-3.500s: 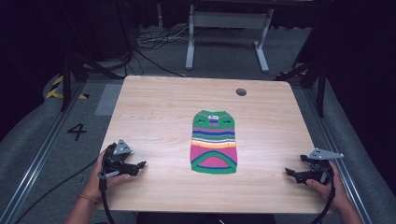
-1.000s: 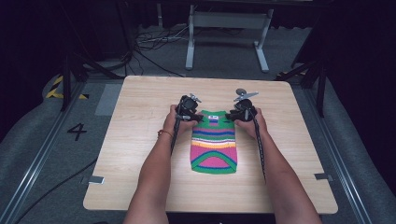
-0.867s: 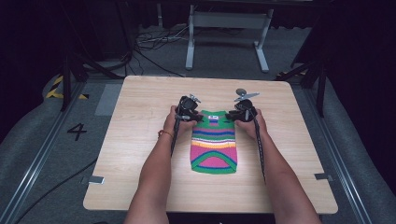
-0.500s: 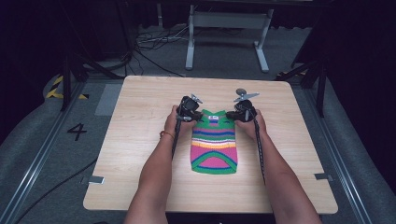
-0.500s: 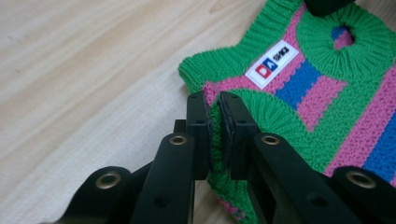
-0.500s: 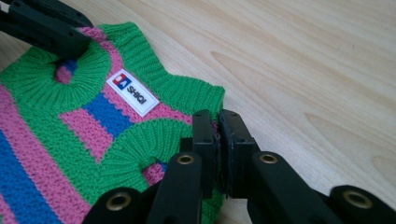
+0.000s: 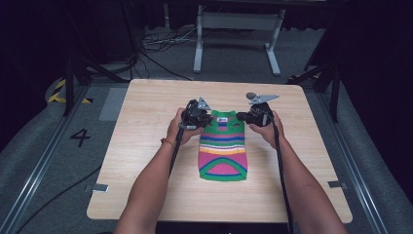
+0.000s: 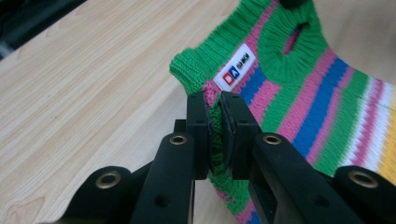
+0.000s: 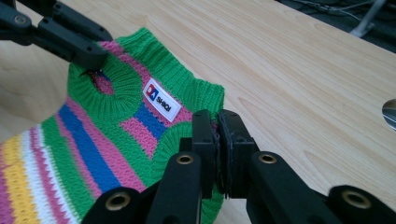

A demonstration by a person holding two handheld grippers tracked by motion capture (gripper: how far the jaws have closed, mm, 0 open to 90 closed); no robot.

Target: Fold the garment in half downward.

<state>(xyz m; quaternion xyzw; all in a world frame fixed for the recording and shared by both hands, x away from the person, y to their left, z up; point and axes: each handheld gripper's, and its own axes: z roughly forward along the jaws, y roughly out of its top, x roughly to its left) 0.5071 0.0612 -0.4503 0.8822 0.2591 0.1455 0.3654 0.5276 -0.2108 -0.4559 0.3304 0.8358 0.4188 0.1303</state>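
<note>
Both tools have just clamped shut on the striped sweater (image 7: pixel 223 146): left tool (image 8: pixel 214 135) pinches one top corner, right tool (image 9: pixel 217 154) the other. The sweater lies mid-counter (image 7: pixel 146 107), collar toward the far edge, long axis near-to-far.

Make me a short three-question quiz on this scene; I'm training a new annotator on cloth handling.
1. True or false: the left gripper has its jaws shut on the edge of the striped sweater.
2. What does the right gripper pinch? A) the white label B) the sweater's edge near the collar C) a cable
3. What is the table top made of, by its look?

Key:
1. True; knit fabric sits pressed between its pads.
2. B; the white label lies apart from the jaws.
3. Light wood-grain board.
</note>
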